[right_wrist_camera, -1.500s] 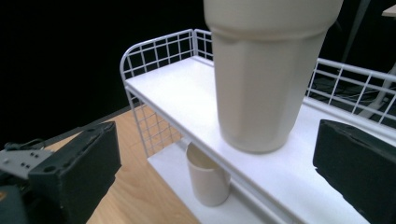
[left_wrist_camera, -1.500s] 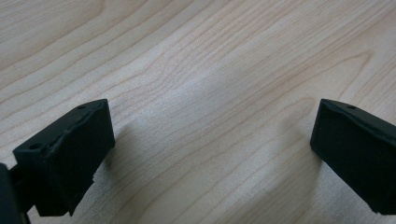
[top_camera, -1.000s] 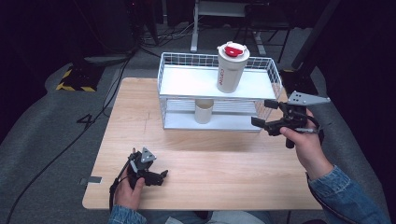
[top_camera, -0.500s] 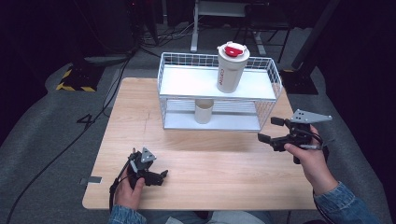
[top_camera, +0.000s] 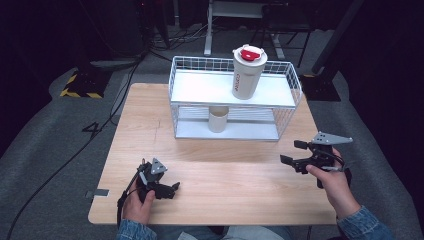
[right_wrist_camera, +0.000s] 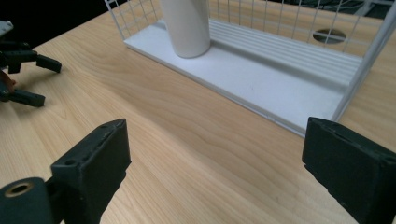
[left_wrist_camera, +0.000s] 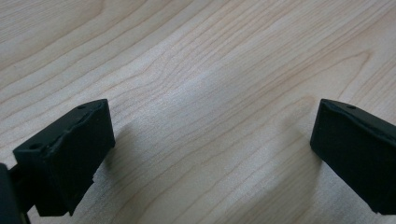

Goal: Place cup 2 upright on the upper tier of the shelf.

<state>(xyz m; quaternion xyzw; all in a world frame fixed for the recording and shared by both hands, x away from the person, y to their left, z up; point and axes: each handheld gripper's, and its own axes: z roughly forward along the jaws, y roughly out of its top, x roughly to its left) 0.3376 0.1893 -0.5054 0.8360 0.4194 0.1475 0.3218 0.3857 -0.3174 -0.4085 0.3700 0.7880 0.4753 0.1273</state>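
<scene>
1. The pale, fine-grained wooden bench point(top_camera: 220, 175) carries a white wire rack point(top_camera: 235, 100) with two flat shelves.
2. A tall cream plastic tumbler with a red lid point(top_camera: 246, 72) stands on the top shelf; a short cream cylinder point(top_camera: 218, 119) stands below it.
3. The black left gripper point(top_camera: 167, 189) rests on the bench, fingers spread, empty.
4. The right gripper point(top_camera: 294, 154), blocky fingers point(right_wrist_camera: 93, 163) spread, sits near the rack's right end, nothing between them; they've just been closing.

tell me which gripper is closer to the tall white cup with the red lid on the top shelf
Right. The right gripper sits on the table's right side, just in front of the rack, below the cup. The left gripper rests near the table's front-left edge, much farther from it.
</scene>
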